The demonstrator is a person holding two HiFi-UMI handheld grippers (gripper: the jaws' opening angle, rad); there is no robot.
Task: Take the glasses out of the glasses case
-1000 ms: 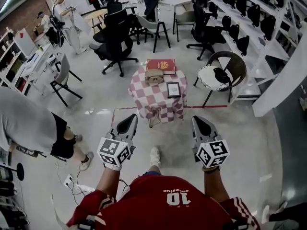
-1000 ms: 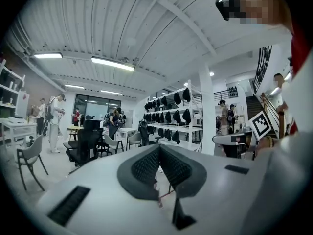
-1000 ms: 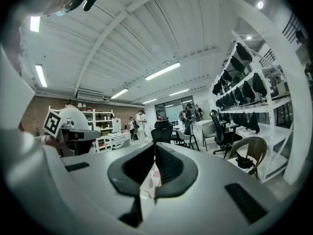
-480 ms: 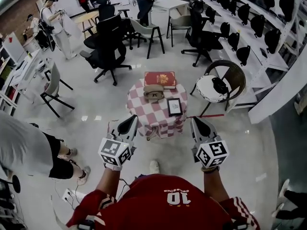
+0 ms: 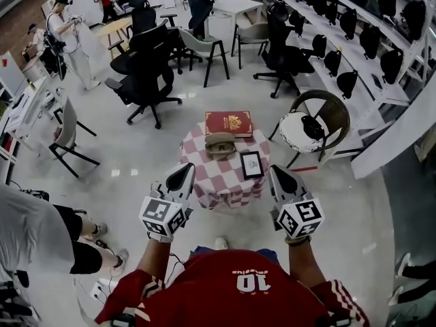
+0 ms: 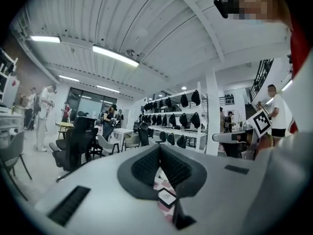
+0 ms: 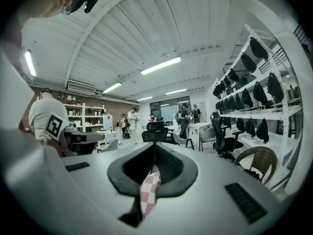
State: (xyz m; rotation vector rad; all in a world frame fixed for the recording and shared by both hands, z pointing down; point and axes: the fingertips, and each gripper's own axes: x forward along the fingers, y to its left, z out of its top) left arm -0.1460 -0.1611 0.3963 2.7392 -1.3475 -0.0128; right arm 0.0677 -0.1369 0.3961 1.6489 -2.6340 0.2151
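Note:
A tan glasses case point(image 5: 220, 144) lies on a small round table point(image 5: 204, 182) with a red and white checked cloth, straight ahead in the head view. Whether its lid is open I cannot tell, and no glasses show. Behind it lies a red book point(image 5: 229, 123), and a small black-framed picture point(image 5: 251, 163) lies in front to the right. My left gripper point(image 5: 185, 169) and right gripper point(image 5: 276, 171) are held level at the table's near edge, short of the case, both shut and empty. The left gripper view point(image 6: 159, 151) shows the picture point(image 6: 167, 197) under shut jaws; the right gripper view point(image 7: 154, 148) shows checked cloth point(image 7: 149, 192).
A wicker chair point(image 5: 327, 104) with a white cushion stands right of the table. Black office chairs point(image 5: 143, 73) and a grey chair point(image 5: 204, 46) stand beyond it. A person in a grey shirt point(image 5: 34, 230) stands at my left. Shelves with black items point(image 5: 354, 39) line the right wall.
I have walked forward: the table has come closer and now lies between the two grippers' tips. Both grippers stayed shut and level.

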